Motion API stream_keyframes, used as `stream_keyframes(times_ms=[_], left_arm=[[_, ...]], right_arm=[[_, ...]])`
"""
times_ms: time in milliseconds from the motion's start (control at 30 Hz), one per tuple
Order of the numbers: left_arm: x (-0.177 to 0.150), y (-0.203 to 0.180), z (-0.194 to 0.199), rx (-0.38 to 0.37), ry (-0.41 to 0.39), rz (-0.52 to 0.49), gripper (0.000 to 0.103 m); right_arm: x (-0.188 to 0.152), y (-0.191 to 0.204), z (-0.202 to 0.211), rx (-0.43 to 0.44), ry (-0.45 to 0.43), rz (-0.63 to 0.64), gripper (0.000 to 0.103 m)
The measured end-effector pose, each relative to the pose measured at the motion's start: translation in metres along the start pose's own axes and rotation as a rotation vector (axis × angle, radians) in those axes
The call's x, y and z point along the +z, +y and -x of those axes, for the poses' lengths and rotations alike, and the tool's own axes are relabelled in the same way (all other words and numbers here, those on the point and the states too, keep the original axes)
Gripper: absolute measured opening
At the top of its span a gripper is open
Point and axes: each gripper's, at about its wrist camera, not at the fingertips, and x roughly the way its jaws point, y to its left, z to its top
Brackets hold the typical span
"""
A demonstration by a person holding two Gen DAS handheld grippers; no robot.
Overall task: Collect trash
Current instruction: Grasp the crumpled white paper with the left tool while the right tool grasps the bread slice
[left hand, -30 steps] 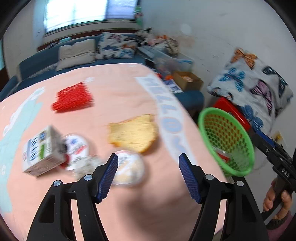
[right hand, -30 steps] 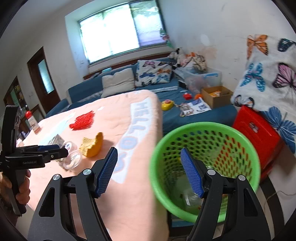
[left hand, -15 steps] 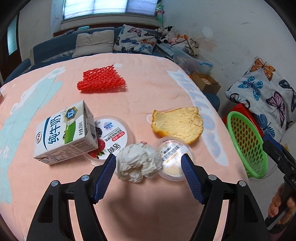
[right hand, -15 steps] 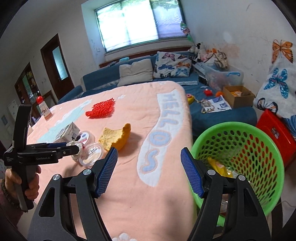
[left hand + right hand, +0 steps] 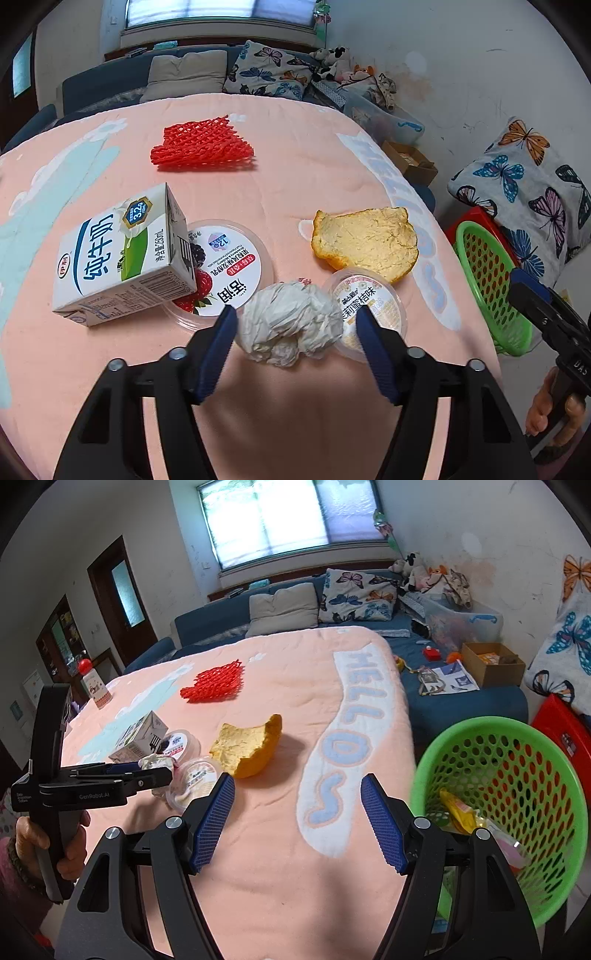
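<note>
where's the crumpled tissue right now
In the left wrist view the tissue lies low centre on the pink blanket, between the two yogurt cups, inside the open left claw.

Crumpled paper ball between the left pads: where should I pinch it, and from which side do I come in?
Pinch the crumpled paper ball across its widest middle, coming down from the near, open side as the left hand-held gripper already points. Its jaws have just been closing, with the ball between them but not yet squeezed. The two lidded cups flank it closely, so keep the pads off them.
</note>
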Motion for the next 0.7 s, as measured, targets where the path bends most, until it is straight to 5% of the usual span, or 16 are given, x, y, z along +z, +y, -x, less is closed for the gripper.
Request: stream_keyframes(times_ms=[333,700], left_arm=[[-0.004,0.005,0.003,-0.012,-0.013,0.001,0.04],[-0.011,0.005,0.02,-0.009,-0.052,-0.009,0.036]], right_arm=[[0.006,0.012,-0.023,0.038,0.046,-0.009,0.071],[0.019,0.021,-0.064,0.048,0.1,-0.024,0.061]])
